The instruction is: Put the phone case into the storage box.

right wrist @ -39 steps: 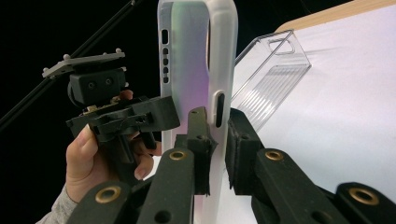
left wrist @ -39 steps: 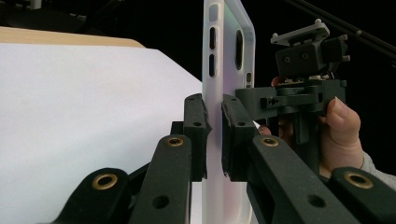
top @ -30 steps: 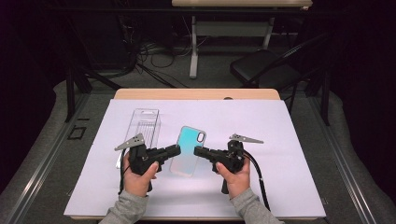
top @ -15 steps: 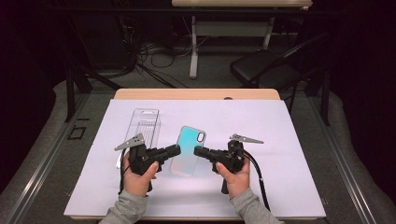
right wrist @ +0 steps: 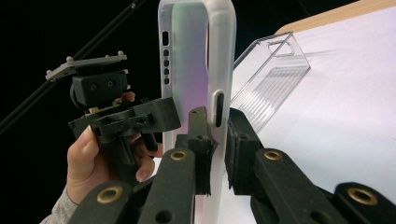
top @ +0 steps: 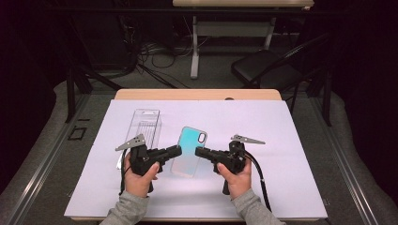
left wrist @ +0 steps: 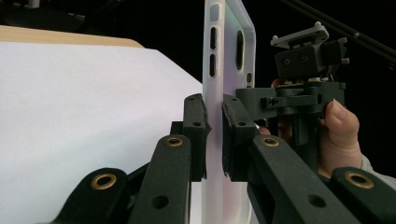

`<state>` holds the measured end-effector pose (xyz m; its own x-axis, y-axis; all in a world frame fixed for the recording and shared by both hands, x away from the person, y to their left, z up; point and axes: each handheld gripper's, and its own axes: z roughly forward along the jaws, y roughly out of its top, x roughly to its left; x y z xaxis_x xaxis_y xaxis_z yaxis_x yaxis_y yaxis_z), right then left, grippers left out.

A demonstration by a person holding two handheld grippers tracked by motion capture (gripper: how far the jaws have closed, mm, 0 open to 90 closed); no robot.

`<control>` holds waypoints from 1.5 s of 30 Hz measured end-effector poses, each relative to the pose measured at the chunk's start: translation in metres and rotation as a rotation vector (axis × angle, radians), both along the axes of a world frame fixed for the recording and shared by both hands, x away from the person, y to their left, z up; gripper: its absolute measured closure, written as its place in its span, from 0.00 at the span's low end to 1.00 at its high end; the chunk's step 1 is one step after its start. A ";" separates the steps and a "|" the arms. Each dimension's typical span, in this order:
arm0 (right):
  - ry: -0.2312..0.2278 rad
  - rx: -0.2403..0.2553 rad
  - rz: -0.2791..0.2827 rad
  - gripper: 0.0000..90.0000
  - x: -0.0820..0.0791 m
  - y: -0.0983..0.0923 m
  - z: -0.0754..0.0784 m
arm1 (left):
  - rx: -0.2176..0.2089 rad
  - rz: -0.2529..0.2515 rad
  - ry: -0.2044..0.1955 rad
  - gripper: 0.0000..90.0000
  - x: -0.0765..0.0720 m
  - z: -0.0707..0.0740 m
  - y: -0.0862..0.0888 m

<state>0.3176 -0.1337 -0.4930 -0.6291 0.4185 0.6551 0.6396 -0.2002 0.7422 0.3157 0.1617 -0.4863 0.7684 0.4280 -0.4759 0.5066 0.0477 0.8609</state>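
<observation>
A teal-to-white phone case (top: 190, 151) hangs over the white sheet between both grippers, tilted with its camera cutout toward the far side. My left gripper (top: 176, 151) is shut on its left long edge, and in the left gripper view the pads (left wrist: 195, 135) press the frosted rim of the case (left wrist: 225, 56). From the other side my right gripper (top: 199, 151) is shut on the right long edge. The right gripper view has its jaws (right wrist: 217, 140) clamped on the case (right wrist: 189, 60) just below a side button slot.
A clear plastic package (top: 145, 124) lies on the white sheet (top: 291, 126) to the left behind the case, also seen as a ribbed clear package (right wrist: 273, 77). The wooden table edge (top: 197, 94) runs along the back; a black chair (top: 263, 70) stands beyond.
</observation>
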 end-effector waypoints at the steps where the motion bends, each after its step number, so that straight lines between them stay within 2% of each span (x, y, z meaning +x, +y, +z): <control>1: -0.002 0.001 0.000 0.91 0.000 0.000 0.000 | 0.000 -0.001 0.000 0.91 0.000 0.000 0.000; 12: -0.008 -0.005 -0.003 0.91 0.000 0.000 0.000 | -0.004 0.007 0.007 0.90 0.001 -0.001 0.000; 23: -0.013 -0.032 -0.027 0.91 0.001 -0.003 -0.001 | -0.025 0.042 0.013 0.74 0.002 0.000 0.006; 33: -0.034 -0.085 -0.045 0.91 0.000 -0.003 -0.002 | 0.000 0.069 0.012 0.65 0.002 0.000 0.009; 39: -0.051 -0.116 -0.060 0.91 0.000 -0.003 -0.002 | 0.008 0.080 0.008 0.64 0.002 0.000 0.011; 45: -0.065 -0.144 -0.070 0.91 0.000 -0.003 -0.003 | 0.039 0.095 -0.008 0.60 0.002 0.000 0.012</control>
<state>0.3173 -0.1369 -0.4961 -0.6337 0.5496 0.5444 0.5779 -0.1315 0.8055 0.3180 0.1732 -0.4865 0.7271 0.5168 -0.4519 0.4949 0.0617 0.8668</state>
